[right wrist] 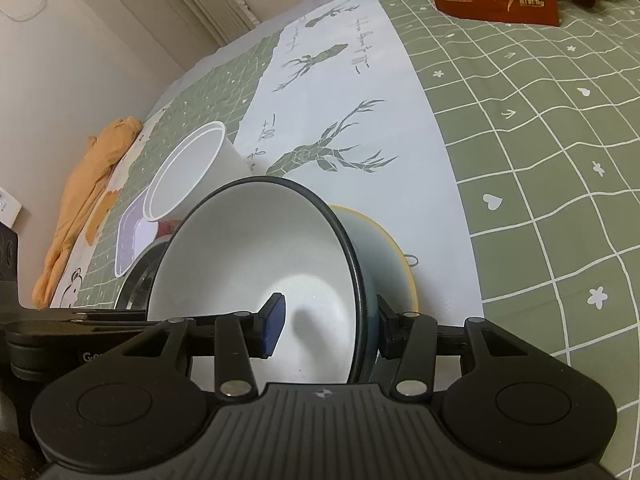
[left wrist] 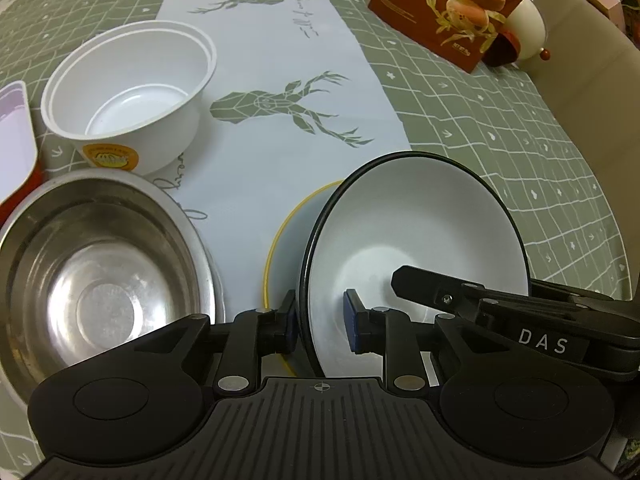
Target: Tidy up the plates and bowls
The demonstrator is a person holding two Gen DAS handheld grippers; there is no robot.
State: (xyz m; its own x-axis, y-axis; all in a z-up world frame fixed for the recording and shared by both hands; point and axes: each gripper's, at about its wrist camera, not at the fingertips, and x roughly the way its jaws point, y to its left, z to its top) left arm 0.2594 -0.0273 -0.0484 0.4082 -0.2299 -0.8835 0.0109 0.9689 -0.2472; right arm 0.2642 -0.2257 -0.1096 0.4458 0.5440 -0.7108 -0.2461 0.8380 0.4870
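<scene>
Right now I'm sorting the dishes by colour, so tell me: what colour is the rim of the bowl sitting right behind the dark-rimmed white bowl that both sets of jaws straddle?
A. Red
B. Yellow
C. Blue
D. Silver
B: in both wrist views a yellow-rimmed bowl peeks out right behind the dark-rimmed white bowl; the silver one is the separate steel bowl off to the side.

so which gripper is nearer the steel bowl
Left. The left gripper straddles the dark-rimmed bowl's rim right beside the steel bowl; the right gripper straddles that bowl's opposite rim, farther away.
</scene>
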